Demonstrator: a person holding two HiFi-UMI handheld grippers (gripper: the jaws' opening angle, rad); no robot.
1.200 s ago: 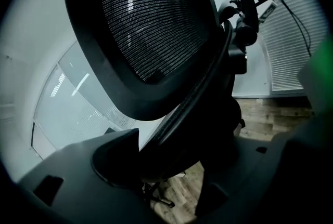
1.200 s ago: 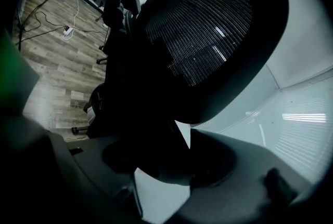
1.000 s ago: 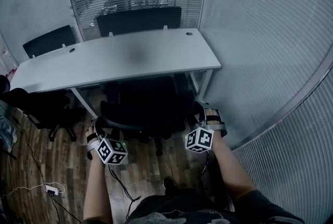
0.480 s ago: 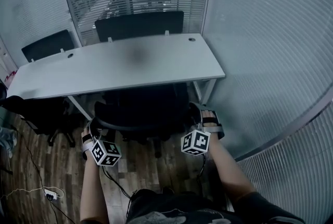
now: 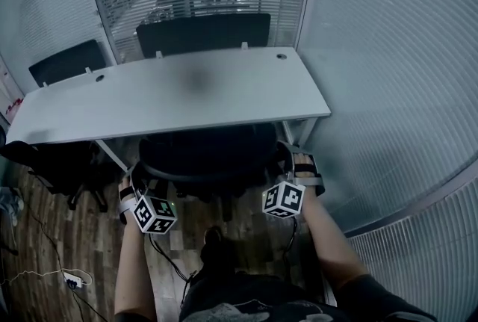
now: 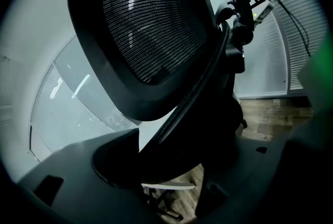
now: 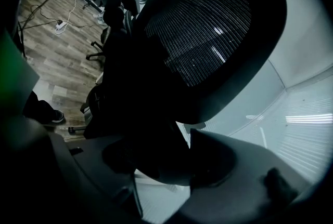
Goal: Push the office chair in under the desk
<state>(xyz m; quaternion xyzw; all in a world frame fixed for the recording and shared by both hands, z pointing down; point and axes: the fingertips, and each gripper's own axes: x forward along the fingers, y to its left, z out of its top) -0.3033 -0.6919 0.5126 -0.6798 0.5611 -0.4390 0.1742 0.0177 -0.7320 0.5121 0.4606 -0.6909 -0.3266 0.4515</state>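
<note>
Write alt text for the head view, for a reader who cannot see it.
From above, a person holds a black office chair by its backrest with the left gripper and the right gripper, the chair partly under a white desk. Two more black chairs stand behind the desk. Striped glass walls and a wooden floor surround it.

Both forearms point(image 5: 134, 268) stretched forward, side by side. The left gripper point(image 5: 137, 177) and right gripper point(image 5: 285, 160) each had jaws closed on the office chair point(image 5: 205, 156) backrest rim between them.
</note>
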